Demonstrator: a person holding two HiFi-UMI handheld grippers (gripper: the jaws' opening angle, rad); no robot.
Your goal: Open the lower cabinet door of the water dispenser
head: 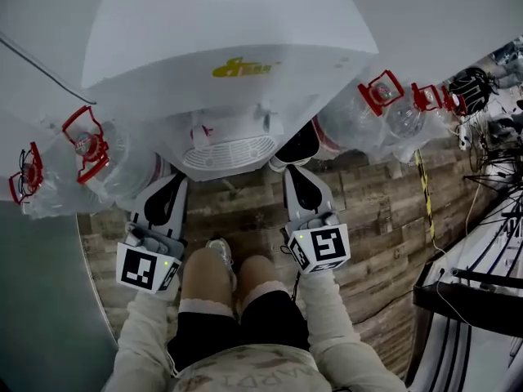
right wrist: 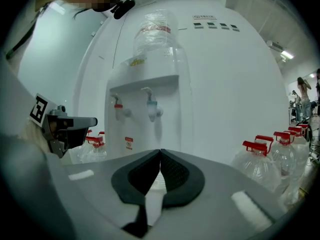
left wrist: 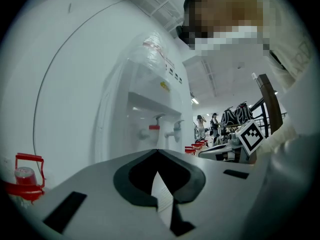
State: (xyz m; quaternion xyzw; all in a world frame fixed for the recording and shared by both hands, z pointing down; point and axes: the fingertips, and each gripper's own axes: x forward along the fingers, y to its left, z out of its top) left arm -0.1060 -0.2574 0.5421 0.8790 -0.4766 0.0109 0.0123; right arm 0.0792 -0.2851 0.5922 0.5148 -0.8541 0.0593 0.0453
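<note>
Clear jugs [head: 91,149] with red handles crowding both sides of the white dispenser [head: 229,51], plank floor [head: 368,211] before it, red and blue taps [right wrist: 118,108] above its plain lower door [right wrist: 150,143], left tongs [head: 173,181] and right tongs [head: 296,171] clenched, empty, facing it.

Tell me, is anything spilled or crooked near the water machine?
Nothing stands out. The water dispenser stands straight, the jugs beside it sit upright, and the wooden floor shows no puddle.
</note>
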